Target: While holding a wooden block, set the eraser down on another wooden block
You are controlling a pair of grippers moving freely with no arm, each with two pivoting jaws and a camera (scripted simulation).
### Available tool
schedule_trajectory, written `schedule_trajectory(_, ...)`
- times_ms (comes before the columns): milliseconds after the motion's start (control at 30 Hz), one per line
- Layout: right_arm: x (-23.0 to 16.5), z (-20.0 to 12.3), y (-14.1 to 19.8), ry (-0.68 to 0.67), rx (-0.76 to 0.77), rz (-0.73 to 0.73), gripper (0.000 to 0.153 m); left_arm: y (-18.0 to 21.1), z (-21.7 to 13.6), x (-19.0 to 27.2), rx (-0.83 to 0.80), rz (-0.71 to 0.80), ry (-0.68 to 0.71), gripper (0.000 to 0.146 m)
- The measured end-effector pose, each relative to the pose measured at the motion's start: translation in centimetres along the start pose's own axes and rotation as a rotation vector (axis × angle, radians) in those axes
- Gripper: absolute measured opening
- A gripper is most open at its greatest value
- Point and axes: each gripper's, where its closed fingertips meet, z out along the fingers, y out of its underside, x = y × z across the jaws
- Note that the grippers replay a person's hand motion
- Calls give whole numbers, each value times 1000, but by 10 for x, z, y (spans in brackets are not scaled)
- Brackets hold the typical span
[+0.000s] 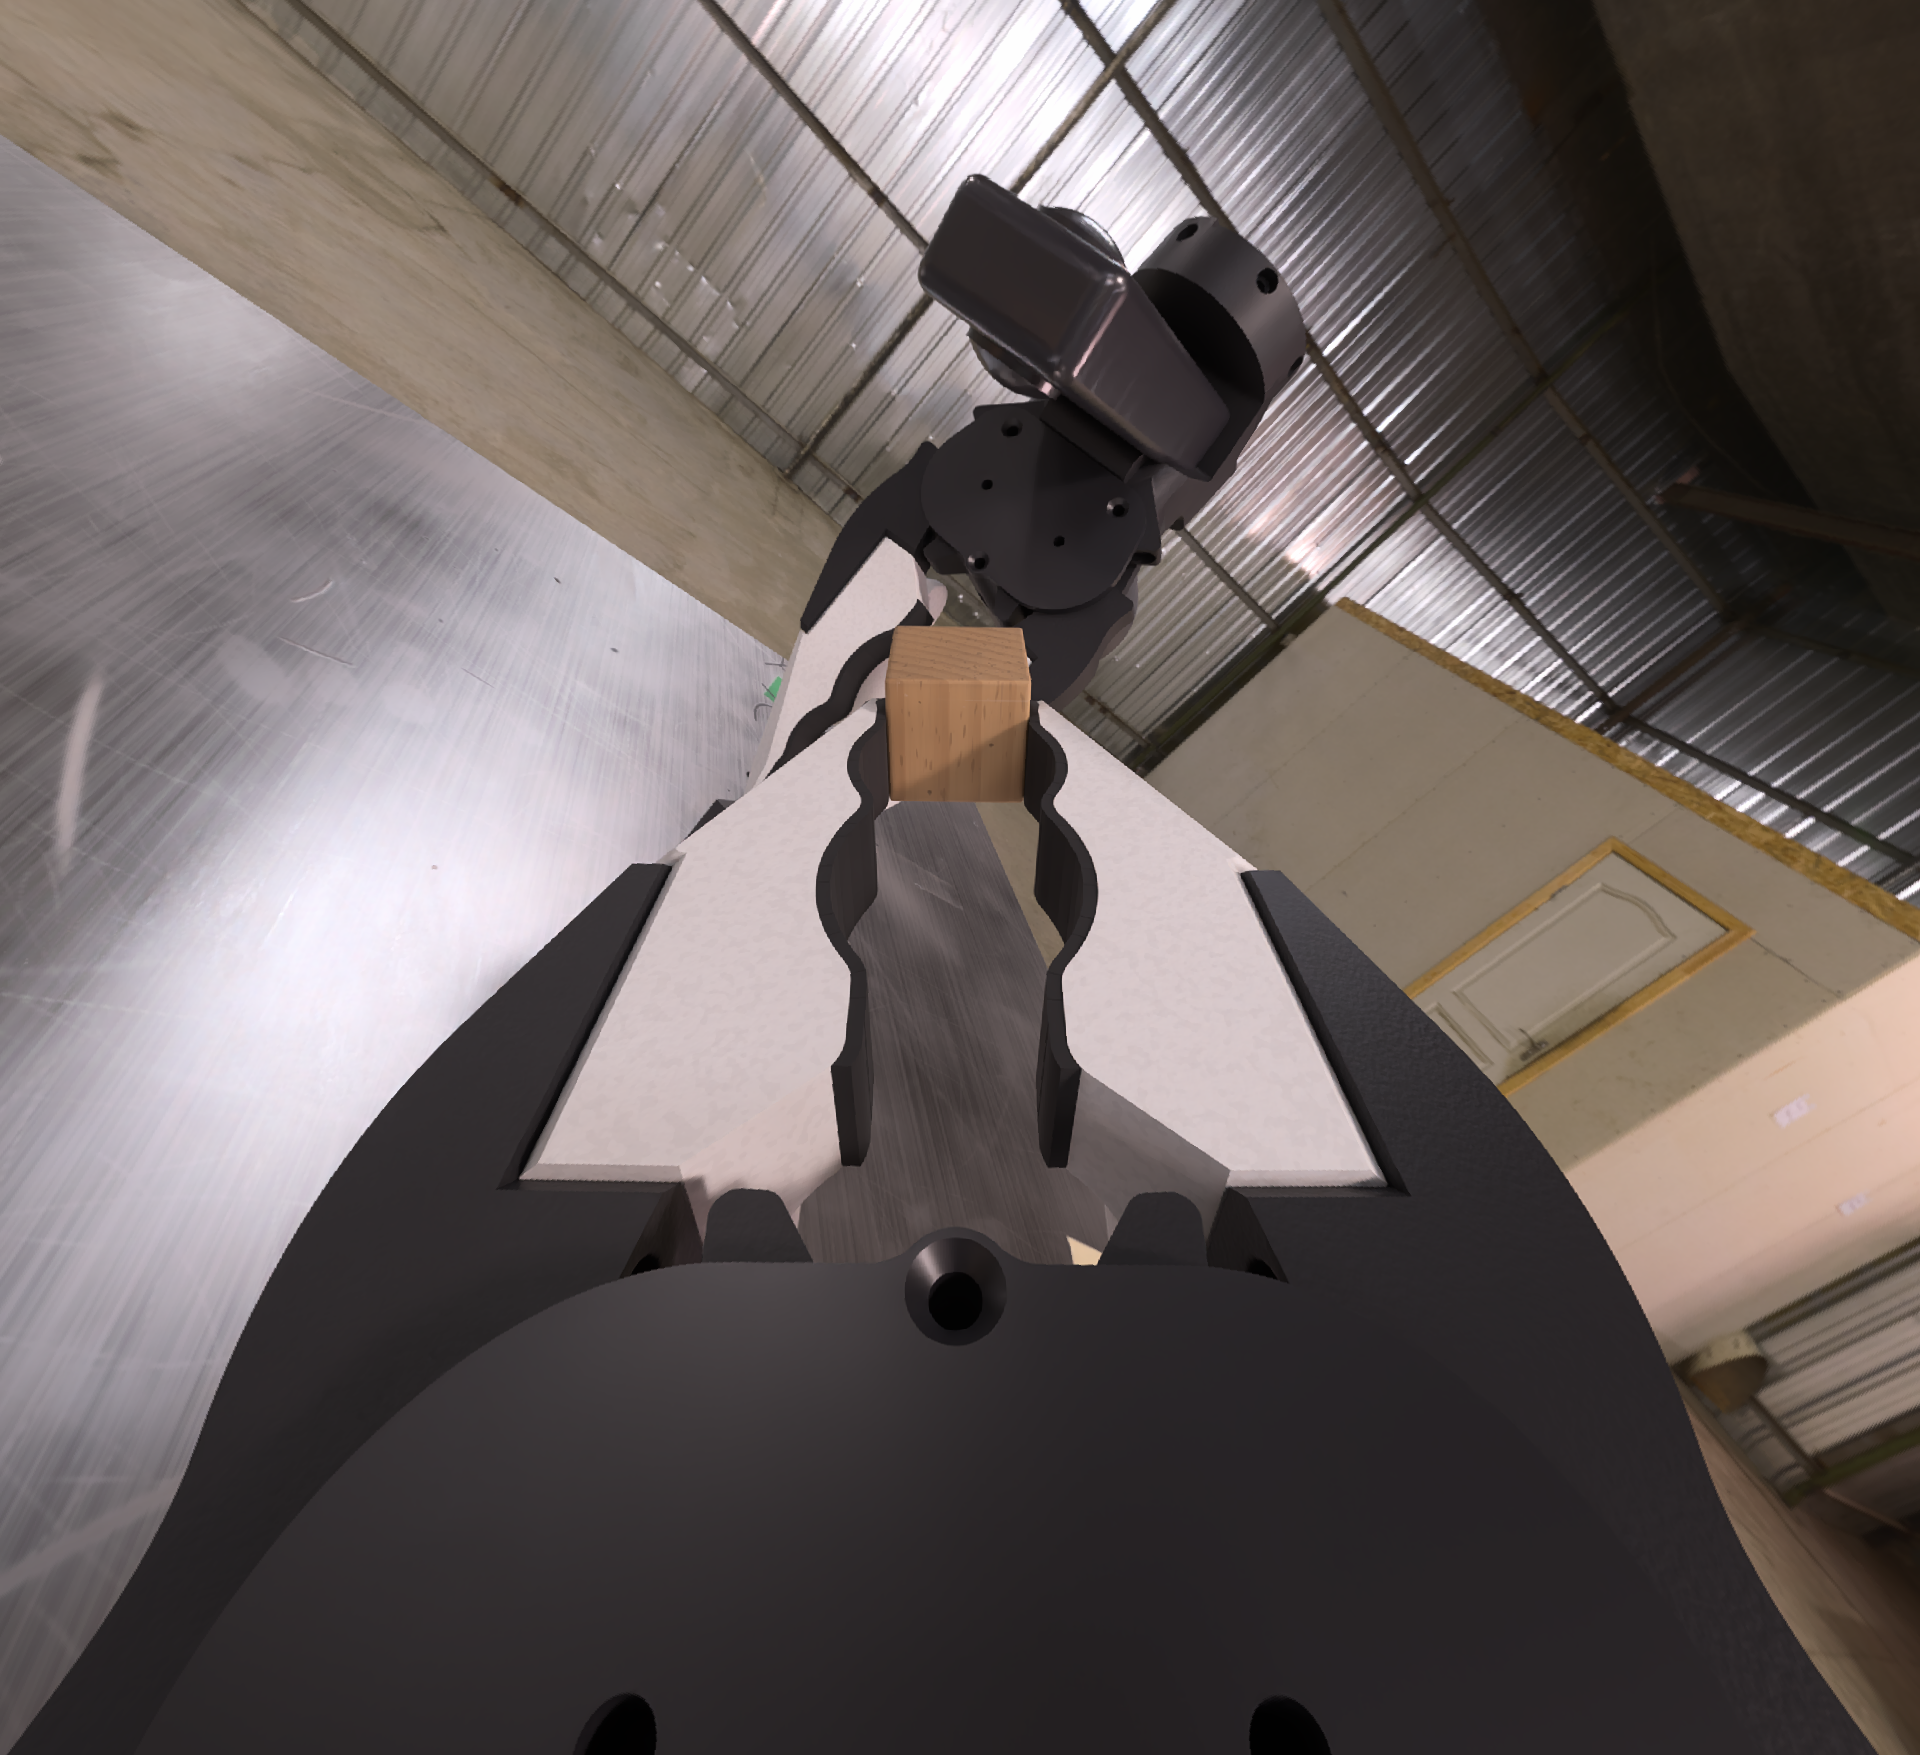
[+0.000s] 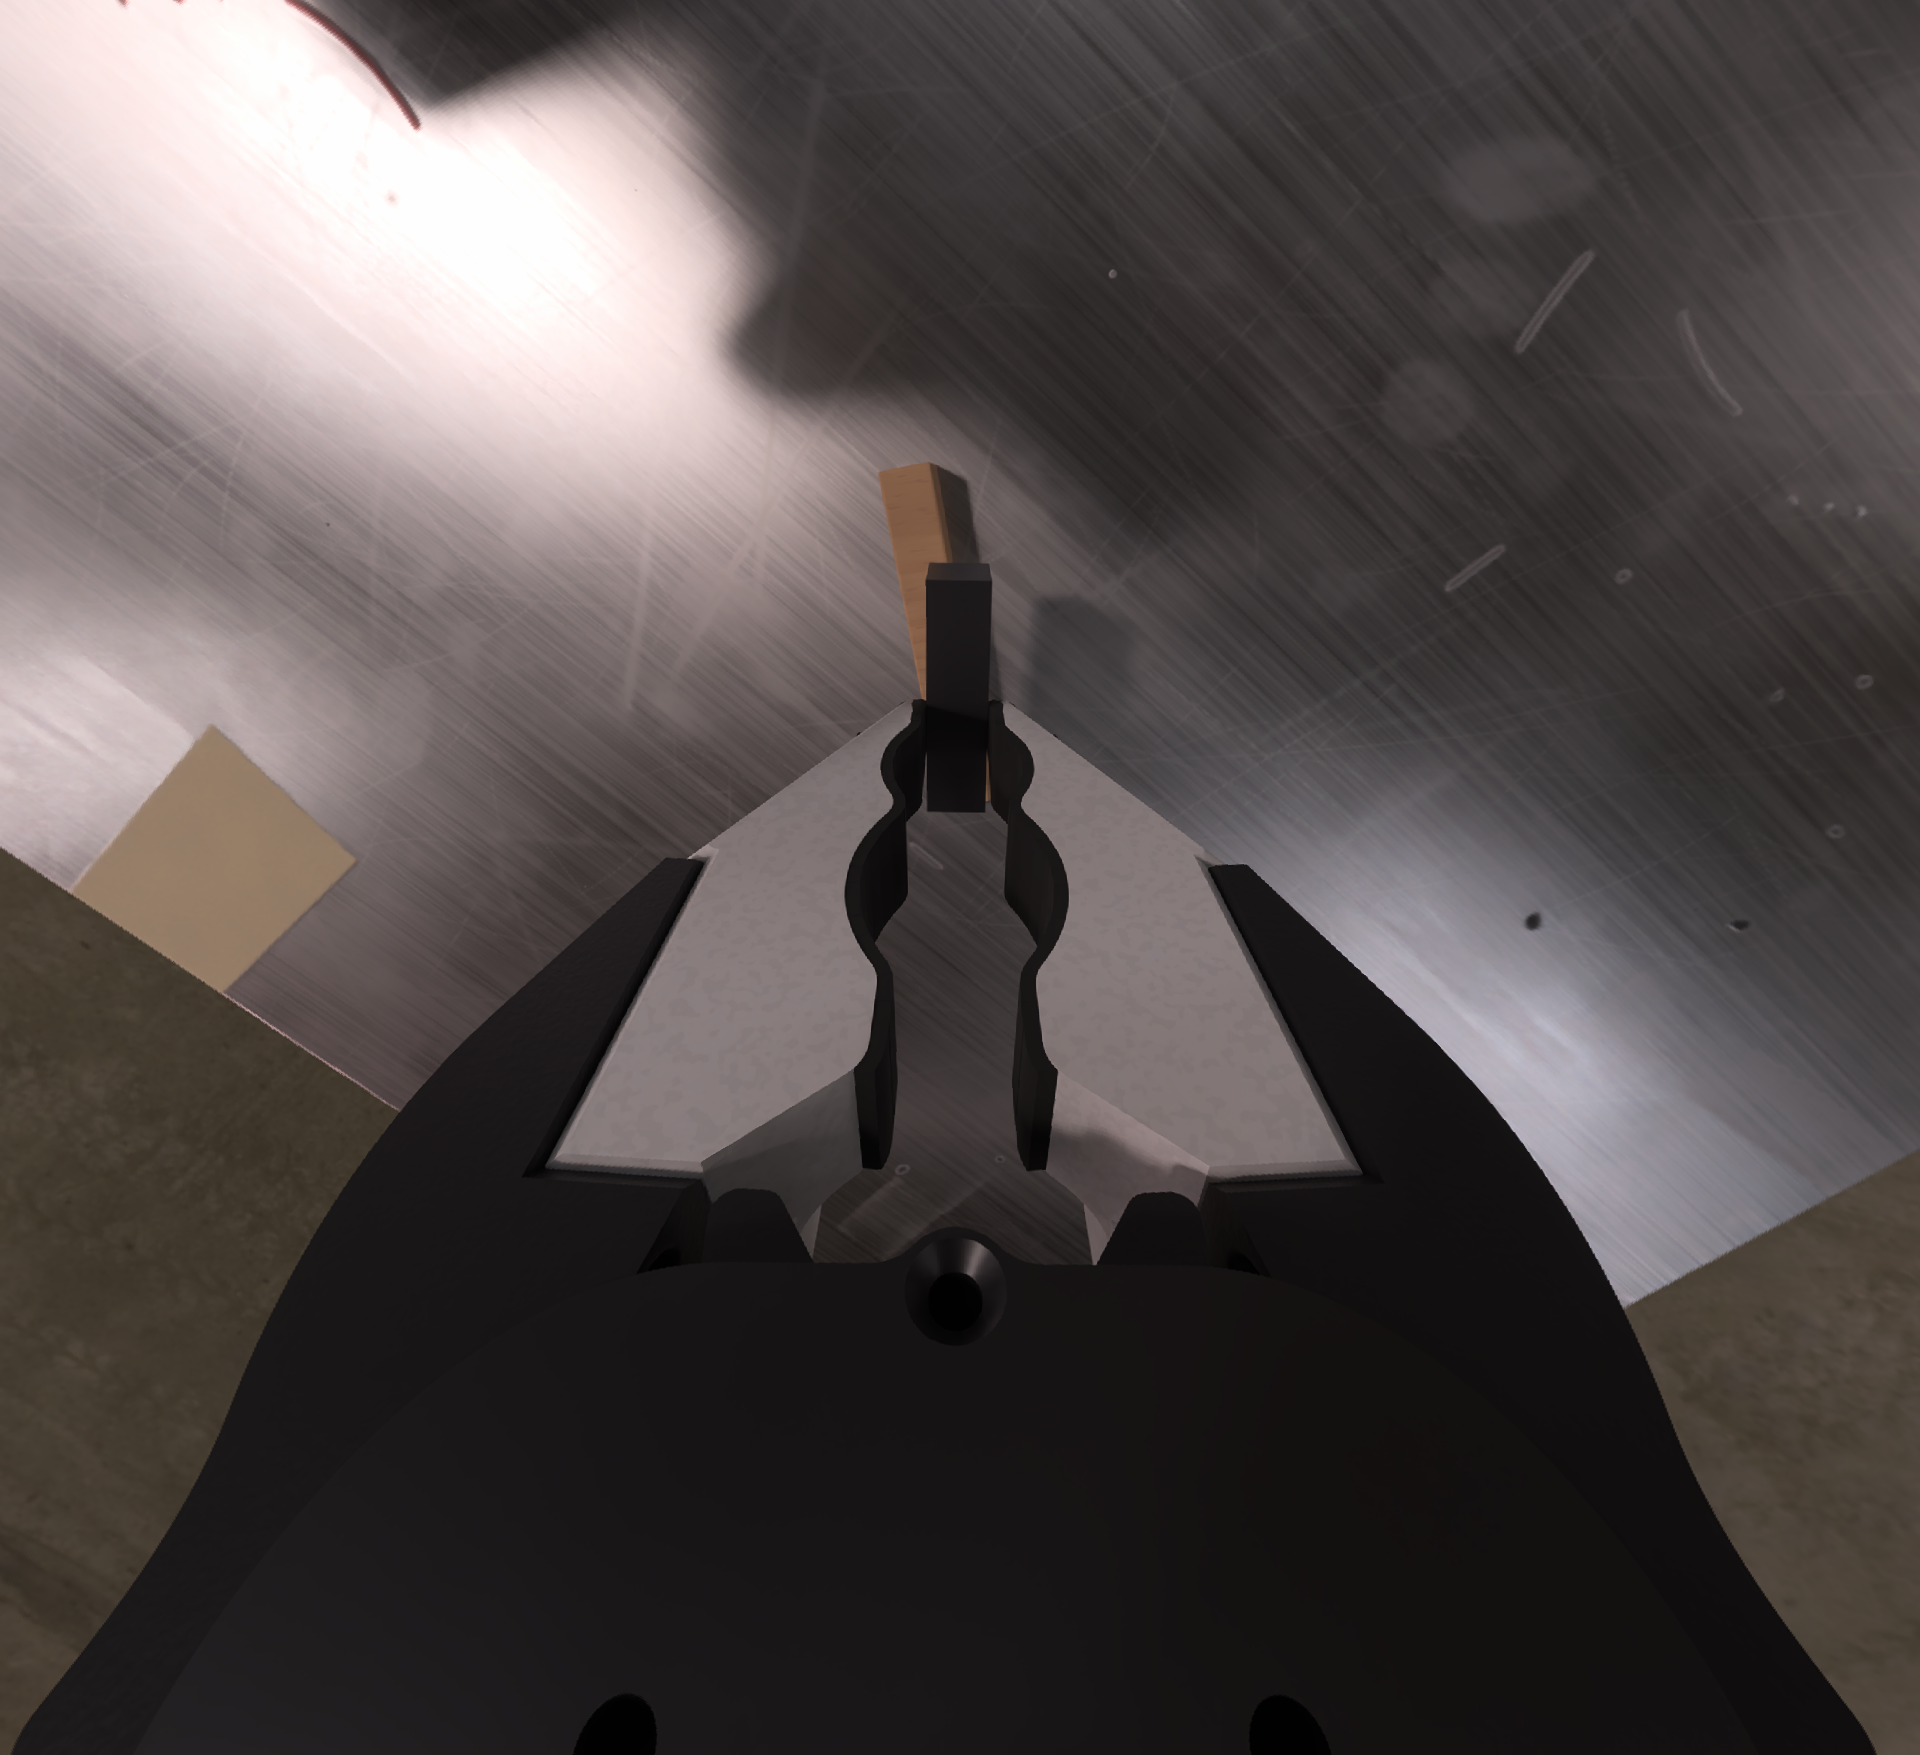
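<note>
L gripper (image 1: pixel 958 749) w/ block (image 1: pixel 956 718), R gripper (image 2: pixel 954 749) w/ eraser (image 2: pixel 956 666)

Glare whitens the brushed metal table (image 2: pixel 343 251) beside a broad soft shadow; wide-angle distortion bends the edges.

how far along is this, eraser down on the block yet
Done: the left gripper is shut on a wooden block, and the right gripper is shut on the black eraser. In hand: the eraser is lined up with the second block on the metal table. Left: lowering and releasing it; contact cannot be told.
</note>
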Motion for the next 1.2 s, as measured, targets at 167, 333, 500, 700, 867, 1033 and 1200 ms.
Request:
schedule_trajectory(167, 1, 0, -3, -3, -16, -3, 11, 1, 1, -1, -4, -1, -1, 25)
schedule_trajectory(333, 1, 1, -4, -32, -22, 22, 11, 1, 1, -2, -6, -8, -1, 25)
schedule_trajectory(500, 0, 2, -4, -56, -36, 31, 11, 2, 1, -2, -10, -9, -3, 25)
schedule_trajectory(700, -3, 2, -7, -81, -51, 32, 11, 2, 1, -1, -12, -13, 3, 25)
schedule_trajectory(867, -4, 4, -8, -96, -78, 43, 11, 2, 1, 0, -8, -18, 8, 25)
schedule_trajectory(1033, -3, 4, -8, -100, -93, 60, 11, 1, 1, 0, -6, -20, 10, 25)
schedule_trajectory(1200, -2, 5, -9, -111, -107, 97, 11, 2, 1, 0, -8, -23, 11, 25)
